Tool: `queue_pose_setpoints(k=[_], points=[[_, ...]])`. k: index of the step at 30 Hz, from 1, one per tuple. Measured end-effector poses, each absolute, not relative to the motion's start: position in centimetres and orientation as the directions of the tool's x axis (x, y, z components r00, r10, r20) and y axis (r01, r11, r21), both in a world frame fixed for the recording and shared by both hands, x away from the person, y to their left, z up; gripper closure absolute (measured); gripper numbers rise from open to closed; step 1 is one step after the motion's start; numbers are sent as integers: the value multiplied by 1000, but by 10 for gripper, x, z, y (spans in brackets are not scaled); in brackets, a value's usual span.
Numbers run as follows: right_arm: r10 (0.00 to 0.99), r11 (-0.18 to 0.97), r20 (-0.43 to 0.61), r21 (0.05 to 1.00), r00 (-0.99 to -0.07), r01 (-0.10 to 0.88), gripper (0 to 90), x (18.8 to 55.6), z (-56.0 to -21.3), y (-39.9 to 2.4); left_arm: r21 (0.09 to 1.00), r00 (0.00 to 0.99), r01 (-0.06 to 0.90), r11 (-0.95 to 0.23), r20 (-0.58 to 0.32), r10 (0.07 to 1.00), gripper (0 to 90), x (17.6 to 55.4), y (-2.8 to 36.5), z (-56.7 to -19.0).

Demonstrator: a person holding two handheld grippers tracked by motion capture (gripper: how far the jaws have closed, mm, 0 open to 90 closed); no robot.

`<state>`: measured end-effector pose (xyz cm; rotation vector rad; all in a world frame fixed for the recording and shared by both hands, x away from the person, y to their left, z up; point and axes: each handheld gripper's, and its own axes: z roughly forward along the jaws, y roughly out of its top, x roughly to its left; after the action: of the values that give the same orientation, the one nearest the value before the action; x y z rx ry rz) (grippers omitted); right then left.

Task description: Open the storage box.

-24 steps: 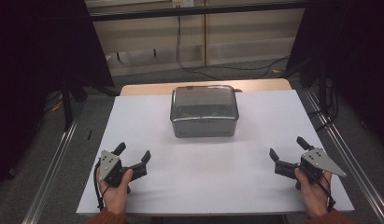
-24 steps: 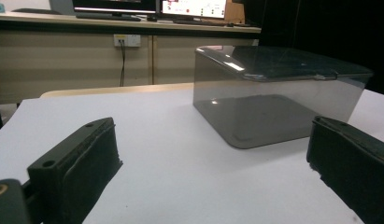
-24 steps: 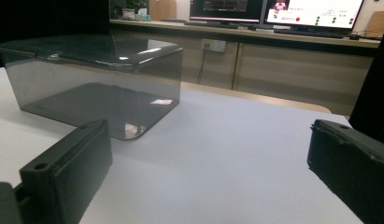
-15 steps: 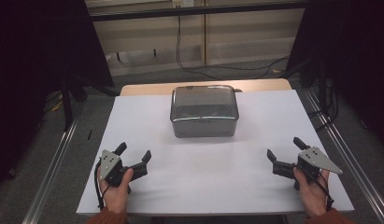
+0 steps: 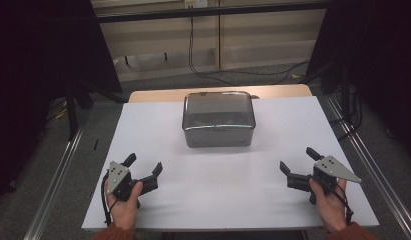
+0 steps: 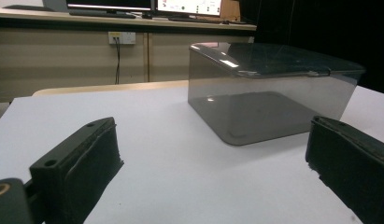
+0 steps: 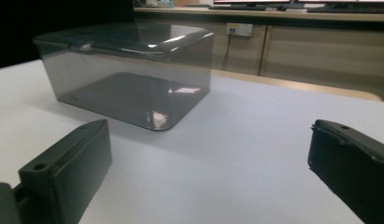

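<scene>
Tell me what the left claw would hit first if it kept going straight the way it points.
Probably the clear lidded box: the open left claw points toward its near corner over bare white table, though it might graze past.

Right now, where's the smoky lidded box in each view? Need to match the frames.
High view: the box sits centre, toward the far side of the white tabletop, lid on.
Left gripper view: the box is right of centre, beyond the jaws.
Right gripper view: the box is left of centre, beyond the jaws.
Shared landmark: the wall socket with its hanging cable, behind the table in all three.
</scene>
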<state>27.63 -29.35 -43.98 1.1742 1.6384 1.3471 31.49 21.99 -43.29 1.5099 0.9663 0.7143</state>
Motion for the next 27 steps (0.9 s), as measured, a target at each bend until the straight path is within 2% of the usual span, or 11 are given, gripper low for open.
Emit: queue_pose_setpoints(k=[4, 27], points=[[933, 69, 2, 980, -359, 186, 0, 277, -436, -289, 982, 475, 189, -13, -80, 877, 27, 315, 220, -433], [869, 84, 14, 981, -495, 176, 0, 304, -433, -243, 981, 493, 193, -21, -79, 866, 27, 314, 218, -433]])
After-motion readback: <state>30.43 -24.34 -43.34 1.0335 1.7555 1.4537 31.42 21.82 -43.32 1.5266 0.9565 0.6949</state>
